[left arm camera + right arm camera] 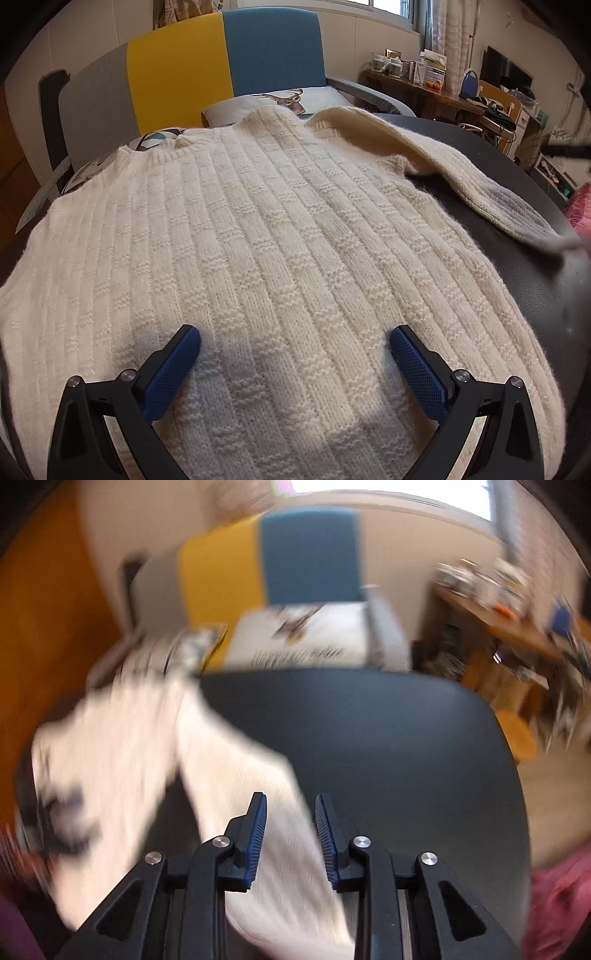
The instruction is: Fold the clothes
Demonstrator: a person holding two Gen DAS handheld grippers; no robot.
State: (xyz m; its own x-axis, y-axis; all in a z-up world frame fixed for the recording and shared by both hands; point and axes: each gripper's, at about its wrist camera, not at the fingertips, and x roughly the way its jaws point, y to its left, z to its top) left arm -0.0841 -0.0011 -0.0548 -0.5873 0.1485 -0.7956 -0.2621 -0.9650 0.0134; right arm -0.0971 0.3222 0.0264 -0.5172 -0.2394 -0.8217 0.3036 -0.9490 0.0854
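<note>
Sweater [280, 236]: cream knit, spread flat on the dark table [517, 206], hem toward the cameras, collar at the far edge.

Left gripper [295, 350]: nearest of all, hovering low over the hem end of the body with its jaws spread wide and nothing between the blue pads [177, 365].

Right gripper [290, 819]: over the sleeve's lower end, jaws parted a moderate way with cream fabric showing between and beneath them. This view is smeared by motion, so whether the pads already touch the knit I cannot tell.

Sleeve [461, 173]: angled out over the table on the right side, its cuff [554, 240] close to the rim. The opposite sleeve is not in view.

Step in hand, as I judge it: the outstretched sleeve wants bringing across the body. Take the cuff through its full thickness and lay it square to the ribs.

Doing it well: this loose knit stretches, so lift it clear of the table, and let the left gripper press down on the body while the sleeve travels.

Far side: a grey, yellow and blue sofa [221, 62] with a deer cushion [288, 99] sits just behind the collar.
</note>
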